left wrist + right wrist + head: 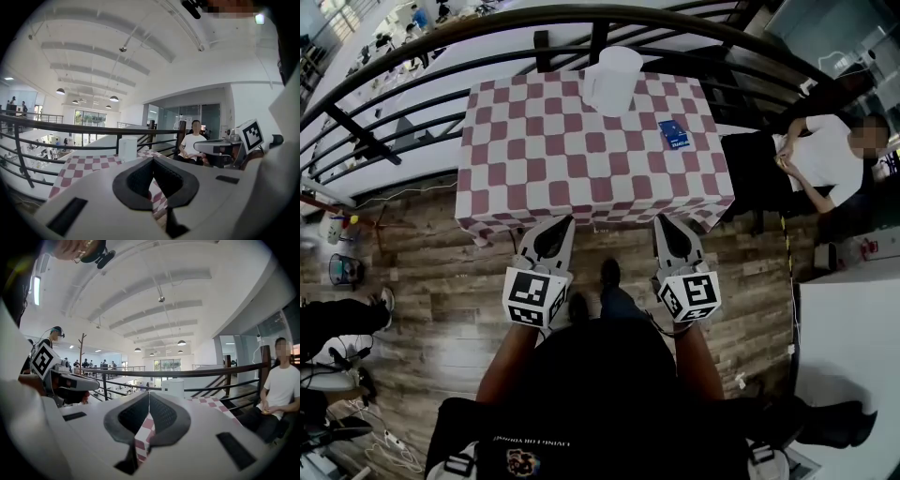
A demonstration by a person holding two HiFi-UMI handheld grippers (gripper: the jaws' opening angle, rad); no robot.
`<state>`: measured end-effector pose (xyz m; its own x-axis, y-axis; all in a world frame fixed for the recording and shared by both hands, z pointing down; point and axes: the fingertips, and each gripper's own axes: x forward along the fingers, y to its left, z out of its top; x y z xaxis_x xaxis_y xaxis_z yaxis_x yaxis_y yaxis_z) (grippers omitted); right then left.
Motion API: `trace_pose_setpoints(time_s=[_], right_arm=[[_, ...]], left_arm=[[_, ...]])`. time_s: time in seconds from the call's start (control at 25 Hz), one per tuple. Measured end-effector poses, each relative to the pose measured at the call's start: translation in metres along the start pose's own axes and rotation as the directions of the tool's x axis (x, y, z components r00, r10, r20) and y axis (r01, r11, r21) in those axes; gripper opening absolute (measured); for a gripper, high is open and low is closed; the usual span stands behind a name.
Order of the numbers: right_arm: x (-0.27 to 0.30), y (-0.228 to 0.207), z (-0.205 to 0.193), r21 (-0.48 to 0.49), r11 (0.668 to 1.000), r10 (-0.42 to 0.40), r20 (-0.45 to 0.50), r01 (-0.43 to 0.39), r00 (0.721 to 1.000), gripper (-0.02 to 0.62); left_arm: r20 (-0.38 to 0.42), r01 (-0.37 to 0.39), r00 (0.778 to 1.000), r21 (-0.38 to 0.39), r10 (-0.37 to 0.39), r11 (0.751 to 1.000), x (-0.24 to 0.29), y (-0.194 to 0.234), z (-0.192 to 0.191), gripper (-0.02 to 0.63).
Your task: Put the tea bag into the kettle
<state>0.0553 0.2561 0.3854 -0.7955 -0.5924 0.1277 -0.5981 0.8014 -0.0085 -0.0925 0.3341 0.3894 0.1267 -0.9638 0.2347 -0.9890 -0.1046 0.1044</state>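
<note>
Open-plan office mezzanine, black railing (80,127)

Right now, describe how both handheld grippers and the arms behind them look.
The white plastic left gripper and right gripper match: wedge-shaped tongs that taper to a point, lined with dark grey ribbed pads. Each carries a white cube with black square markers at its rear. The forearms are bare, and the person wears a black top.

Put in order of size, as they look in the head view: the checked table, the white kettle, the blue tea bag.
Largest: table.
Middle: kettle.
Smallest: tea bag.
The kettle and tea bag both rest on the table, so nearness hardly matters.
</note>
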Motion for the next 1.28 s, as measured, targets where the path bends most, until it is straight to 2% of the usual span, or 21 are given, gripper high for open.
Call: trace_pose_setpoints(time_s=[0.4, 0.92, 1.28], right_arm=[[0.037, -0.026, 0.002, 0.003, 1.0, 0.019, -0.004, -0.019, 1.0, 0.015], [0.11, -0.091, 0.001, 0.02, 0.999, 0.045, -0.026, -0.044, 0.999, 0.015], [0.159, -0.132, 0.006, 0.027, 0.993, 0.113, -0.039, -0.112, 0.993, 0.015]], left_arm=[[-0.007, -0.02, 1.0, -0.013, 0.02, 1.0, 0.034, 0.021, 0.007, 0.004], [-0.031, -0.077, 0.997, -0.024, 0.076, 0.997, 0.112, 0.054, 0.022, 0.004], [-0.042, -0.141, 0.989, -0.027, 0.14, 0.99, 0.169, 0.07, 0.041, 0.004]])
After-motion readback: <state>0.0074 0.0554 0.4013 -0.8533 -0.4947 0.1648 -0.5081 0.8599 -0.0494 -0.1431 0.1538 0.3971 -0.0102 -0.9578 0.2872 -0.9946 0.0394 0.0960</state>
